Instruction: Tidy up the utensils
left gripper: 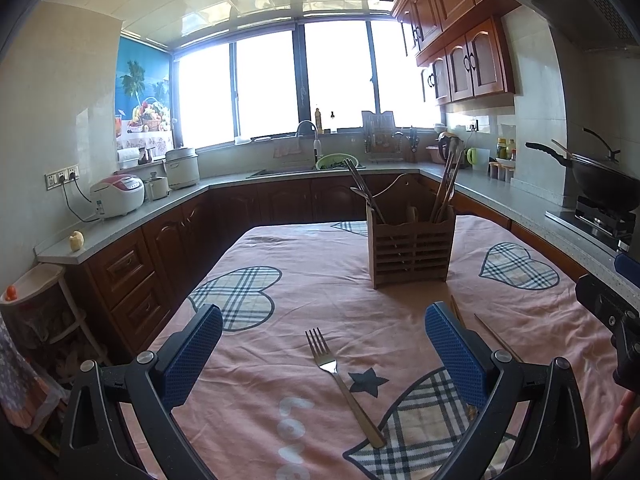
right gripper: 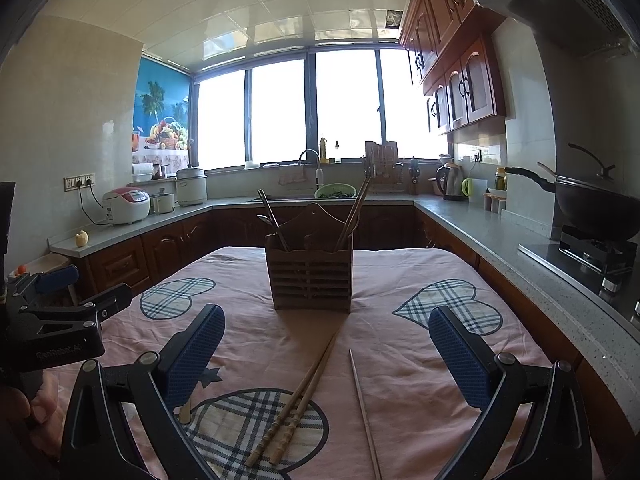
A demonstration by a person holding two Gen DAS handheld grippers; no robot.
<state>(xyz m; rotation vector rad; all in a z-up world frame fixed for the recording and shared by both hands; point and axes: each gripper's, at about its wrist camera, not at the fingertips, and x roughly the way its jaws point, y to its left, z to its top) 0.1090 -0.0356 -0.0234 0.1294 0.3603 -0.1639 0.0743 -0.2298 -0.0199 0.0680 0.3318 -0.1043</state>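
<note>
A slatted wooden utensil holder [left gripper: 410, 250] [right gripper: 310, 280] stands on the pink tablecloth, with metal cutlery in its left compartment and wooden chopsticks in its right. A metal fork [left gripper: 344, 386] lies flat between the fingers of my open left gripper [left gripper: 324, 356], which hovers above it. My right gripper [right gripper: 326, 350] is open too, over a pair of wooden chopsticks [right gripper: 298, 404] and a thin metal chopstick [right gripper: 364, 408]. The left gripper [right gripper: 60, 316] shows at the left edge of the right wrist view.
The table [left gripper: 312, 280] sits in a U-shaped kitchen. Counters carry a rice cooker [left gripper: 118, 196], a sink [left gripper: 304, 168], a kettle [right gripper: 450, 182] and a wok on a stove [right gripper: 592, 208]. A hand [left gripper: 624, 432] is at the lower right edge.
</note>
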